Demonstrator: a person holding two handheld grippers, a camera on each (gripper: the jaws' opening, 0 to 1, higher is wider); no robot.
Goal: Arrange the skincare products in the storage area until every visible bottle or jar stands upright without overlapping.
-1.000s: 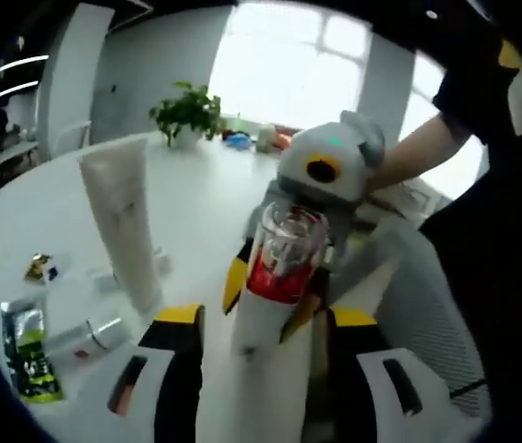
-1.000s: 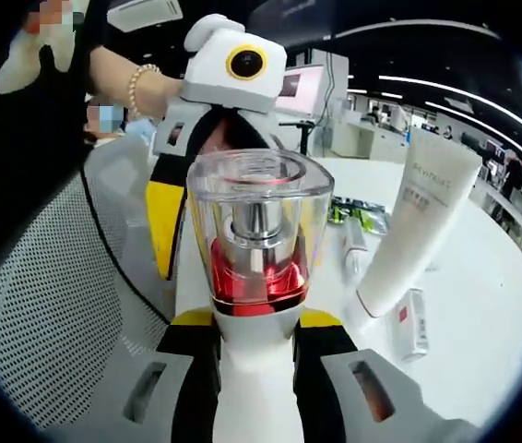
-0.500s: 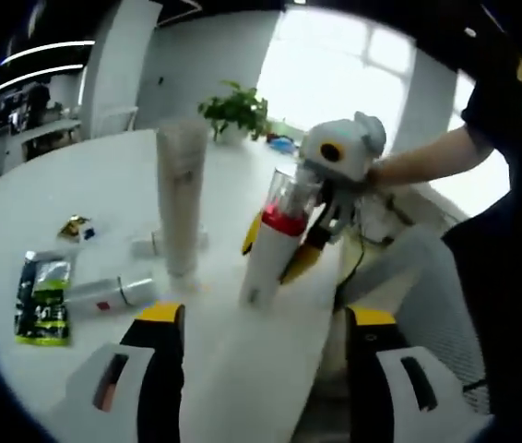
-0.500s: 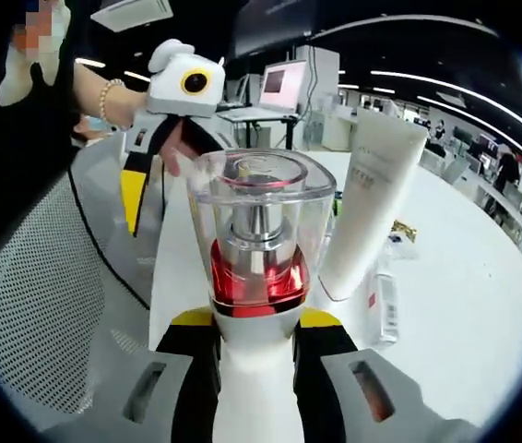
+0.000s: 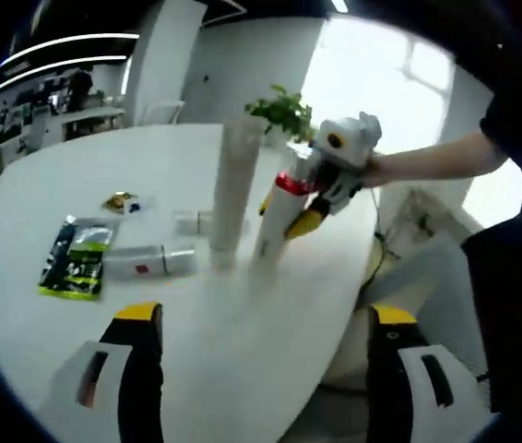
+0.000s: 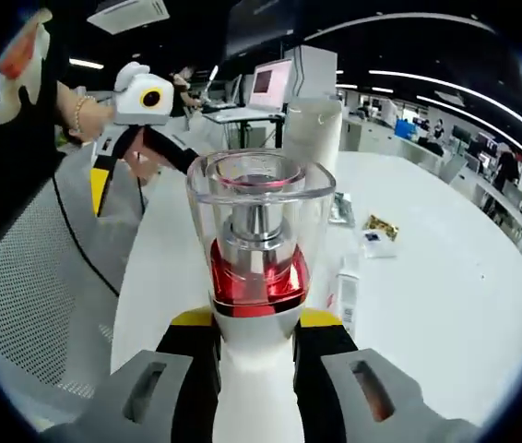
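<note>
While a white pump bottle [image 6: 259, 277] with a red collar and clear cap leans over the near side of a round white table [image 5: 77, 175], the right gripper [image 5: 321, 189] stays out of the story's past and simply grips it: both yellow-tipped jaws are pressed against the white body just under the red band. Seen from the left gripper view, the bottle's base meets the tabletop close beside a tall white tube [image 5: 233, 194] that stands on its cap, and the bottle tilts away from upright. The left gripper [image 5: 266, 369] hangs back at the table's edge with its jaws spread wide and nothing between them.

Lying flat farther in are a small white bottle [image 5: 146, 261], a green sachet [image 5: 77, 260] and a small gold packet [image 5: 118, 200], with a potted plant [image 5: 284, 109] at the far side. A person's forearm [image 5: 436, 161] reaches in behind the right gripper.

Judging by its looks, the pump bottle is rigid, smooth plastic, probably slick and top-heavy under that hard clear cap, which may crack or pop off if squeezed. The body below the collar appears the safest place to hold. The tall tube looks soft-walled and easy to topple, so the bottle likely needs setting down without nudging it.
</note>
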